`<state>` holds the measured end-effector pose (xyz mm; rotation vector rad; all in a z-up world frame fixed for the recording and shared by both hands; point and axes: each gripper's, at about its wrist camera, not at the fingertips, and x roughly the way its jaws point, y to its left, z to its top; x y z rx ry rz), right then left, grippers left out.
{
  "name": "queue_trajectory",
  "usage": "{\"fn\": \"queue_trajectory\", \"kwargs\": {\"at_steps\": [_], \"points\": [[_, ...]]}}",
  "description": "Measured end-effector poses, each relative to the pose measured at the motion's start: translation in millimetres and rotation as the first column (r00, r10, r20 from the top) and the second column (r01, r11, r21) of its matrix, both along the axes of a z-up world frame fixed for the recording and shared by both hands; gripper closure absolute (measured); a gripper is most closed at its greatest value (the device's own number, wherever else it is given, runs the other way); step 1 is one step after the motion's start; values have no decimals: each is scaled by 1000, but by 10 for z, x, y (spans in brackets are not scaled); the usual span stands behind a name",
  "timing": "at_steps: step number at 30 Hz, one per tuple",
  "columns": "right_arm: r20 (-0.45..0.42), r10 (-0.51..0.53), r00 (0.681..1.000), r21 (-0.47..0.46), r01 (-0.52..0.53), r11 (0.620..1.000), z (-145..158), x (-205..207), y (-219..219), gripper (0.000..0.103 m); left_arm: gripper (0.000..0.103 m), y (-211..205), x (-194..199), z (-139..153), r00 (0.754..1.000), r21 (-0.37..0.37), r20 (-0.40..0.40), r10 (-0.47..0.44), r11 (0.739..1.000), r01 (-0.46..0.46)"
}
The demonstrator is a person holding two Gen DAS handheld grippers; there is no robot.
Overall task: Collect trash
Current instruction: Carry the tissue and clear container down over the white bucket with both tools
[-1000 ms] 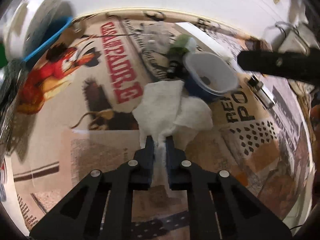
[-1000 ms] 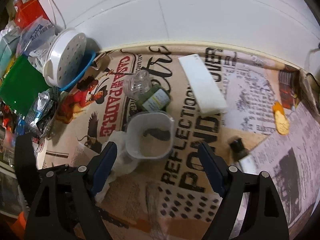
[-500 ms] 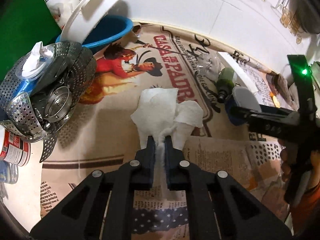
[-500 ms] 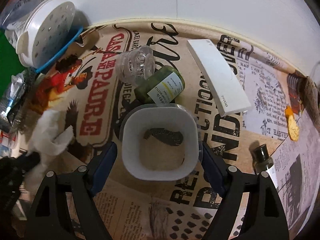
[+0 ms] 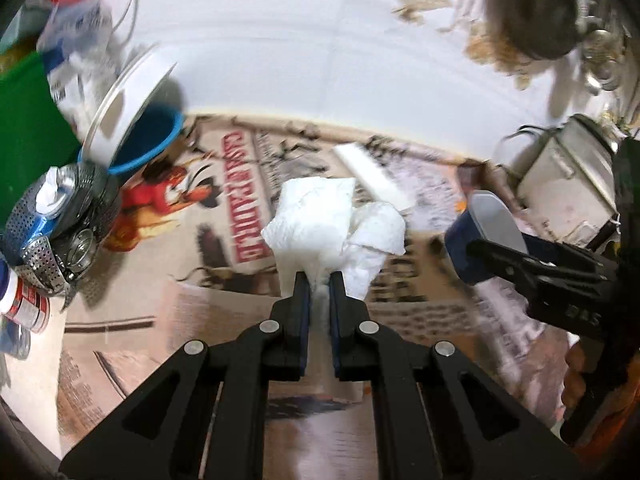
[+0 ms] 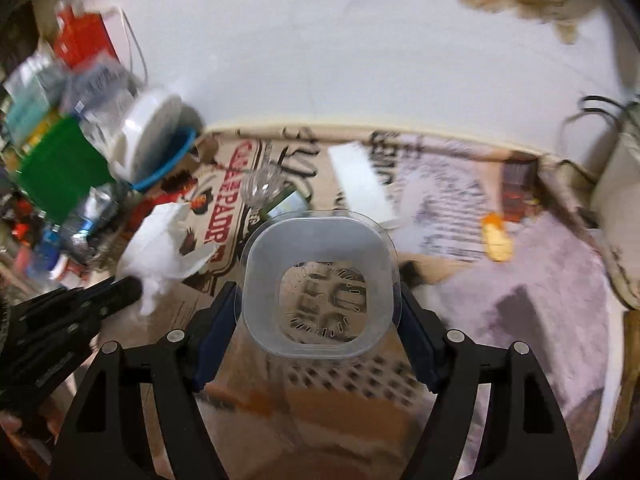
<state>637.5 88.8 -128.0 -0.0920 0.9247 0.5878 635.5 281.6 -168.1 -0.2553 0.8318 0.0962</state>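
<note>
Pinching a crumpled white paper towel (image 5: 320, 220), the left gripper (image 5: 319, 280) has its jaws pressed nearly together on the wad, w/ the towel bunched up above the fingertips and off the printed tablecloth (image 5: 192, 308). Right gripper (image 6: 320, 304) grips a clear plastic container (image 6: 320, 284) btwn its blue pads, one pad on each side wall; container's mouth faces the cam, tablecloth lettering showing thru its bottom, and it's lifted clear of the table. In the left wrist view the container shows at right, just beside the towel but apart. On the cloth near the wall: a small clear glass jar (image 6: 260, 188), a green bottle (image 6: 286, 204) on its side touching it, a white flat box (image 6: 360, 184). Far left: blue bowl (image 5: 148, 140) w/ a white lid (image 5: 120, 104) leaning on it, metal steamer basket (image 5: 56, 232).
</note>
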Motion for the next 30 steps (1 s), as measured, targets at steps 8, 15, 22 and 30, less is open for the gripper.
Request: {"fn": "queue_trajectory", "kwargs": {"at_steps": [8,15,22,30], "points": [[86,15,996,56,-20,998,467,-430,-1061,31,95,-875,-485,392,994,42,92,55,997,-59],[130,2,992,79,-12,997,764,-872,-1682,31,95,-1431,-961,636,991,23,116,65,997,-69],[128,-64,990,120,49,992,808,-1393,-1969,31,95,-1675,-1477,716,992,25,128,5,1000,-8],[72,-200,977,136,189,973,662,-2283,-1989,31,95,-1599,-2306,631,984,13,151,-94,996,93]]}}
